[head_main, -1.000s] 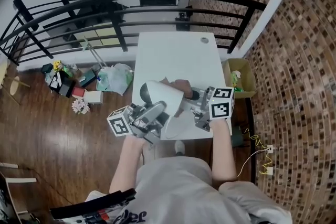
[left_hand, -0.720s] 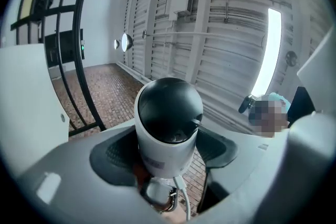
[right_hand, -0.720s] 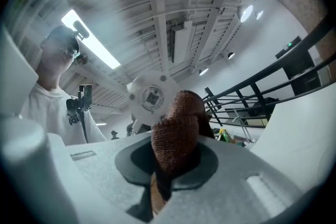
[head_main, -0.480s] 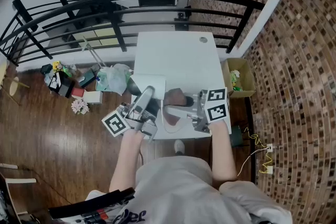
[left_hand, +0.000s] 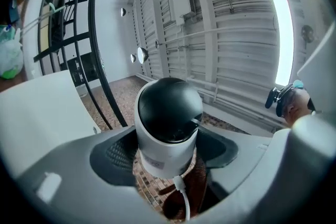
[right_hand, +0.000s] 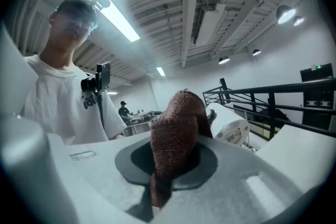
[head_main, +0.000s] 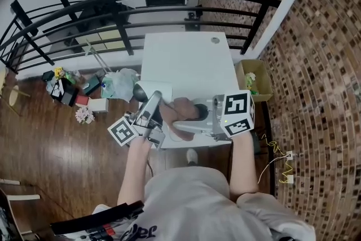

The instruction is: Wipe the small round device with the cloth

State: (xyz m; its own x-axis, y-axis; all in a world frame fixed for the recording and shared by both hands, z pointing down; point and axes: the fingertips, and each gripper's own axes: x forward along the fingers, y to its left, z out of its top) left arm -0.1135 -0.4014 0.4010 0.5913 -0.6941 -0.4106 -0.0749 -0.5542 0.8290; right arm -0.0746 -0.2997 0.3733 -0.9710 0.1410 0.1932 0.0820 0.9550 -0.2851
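Note:
The small round device has a white body, a black dome and a white cable at its base. My left gripper is shut on its white body and holds it above the near left part of the white table. In the head view the device sits at the tips of the left gripper. My right gripper is shut on a bunched brown cloth. From above, the cloth lies right beside the device, with the right gripper reaching in from the right.
A black railing runs behind the table. A cardboard box stands on the floor at the right, bags and clutter on the floor at the left. A small round object sits at the table's far edge.
The left gripper has carried the device left and lower and tilted it. The right gripper has swung the cloth leftward, closer to the device.

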